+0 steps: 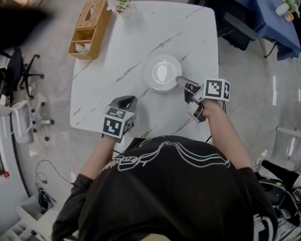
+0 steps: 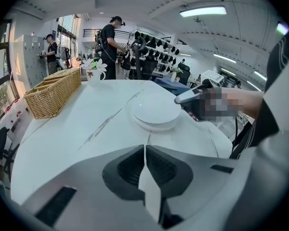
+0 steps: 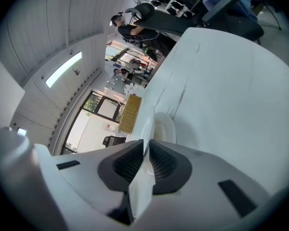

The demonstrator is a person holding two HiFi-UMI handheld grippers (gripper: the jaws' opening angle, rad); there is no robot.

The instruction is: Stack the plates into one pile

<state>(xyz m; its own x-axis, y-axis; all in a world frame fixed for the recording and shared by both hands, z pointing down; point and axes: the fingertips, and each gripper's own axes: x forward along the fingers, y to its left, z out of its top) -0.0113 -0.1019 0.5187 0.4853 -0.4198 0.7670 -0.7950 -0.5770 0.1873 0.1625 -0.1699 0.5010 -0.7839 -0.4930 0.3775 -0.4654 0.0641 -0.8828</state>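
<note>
We see the white marble table [image 1: 140, 39] filling the middle, with a wicker basket [image 1: 90, 29] at its far left corner. Both forearms reach forward from the person's black shirt. The left arm [image 1: 98, 157] stays short, close to the near edge, and the right arm [image 1: 231, 134] stretches further in. The left gripper [image 1: 129, 101] slopes down over the table, its jaws pressed together on nothing. The right gripper [image 1: 181, 79] lies flatter. Its jaws are pinched on the right rim of the top plate [image 2: 155, 110] of the pile of plates [image 1: 162, 73], just right of the table's centre.
</note>
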